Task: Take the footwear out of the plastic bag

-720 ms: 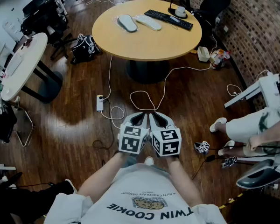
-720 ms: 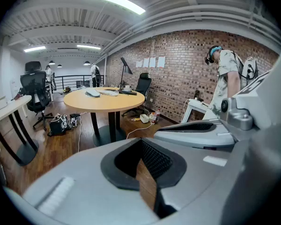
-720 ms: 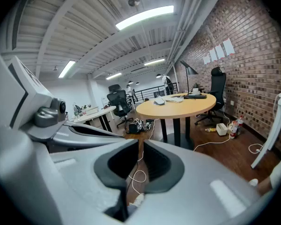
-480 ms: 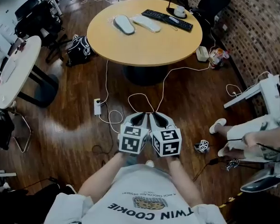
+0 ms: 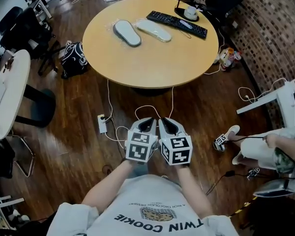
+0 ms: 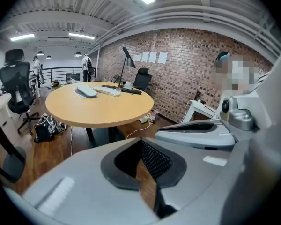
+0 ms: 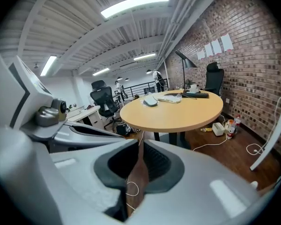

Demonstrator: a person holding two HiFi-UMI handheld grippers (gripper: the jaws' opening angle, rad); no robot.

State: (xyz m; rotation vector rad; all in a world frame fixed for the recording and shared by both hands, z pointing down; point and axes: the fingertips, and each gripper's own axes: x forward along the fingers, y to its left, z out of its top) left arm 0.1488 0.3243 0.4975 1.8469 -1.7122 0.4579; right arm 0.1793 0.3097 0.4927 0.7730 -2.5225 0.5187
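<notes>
Two slippers lie on the far side of the round wooden table (image 5: 152, 58): a grey slipper (image 5: 127, 33) and a paler slipper (image 5: 154, 30) inside clear plastic. They also show far off as the grey slipper (image 6: 86, 91) and the paler slipper (image 7: 171, 98). My left gripper (image 5: 146, 123) and right gripper (image 5: 165, 123) are held side by side close to my body, over the floor and well short of the table. The left gripper (image 6: 147, 172) and the right gripper (image 7: 138, 168) are both shut, with nothing between the jaws.
A black keyboard (image 5: 177, 23) and a lamp base with a cup (image 5: 189, 13) sit on the table's far right. On the floor are white cables, a power strip (image 5: 102, 123) and a black bag (image 5: 73, 60). A white table (image 5: 5, 92) stands at left; a seated person (image 5: 270, 146) is at right.
The table and slippers have come closer and lower in the head view. Both grippers stay together and shut. The person at right has shifted a little.
</notes>
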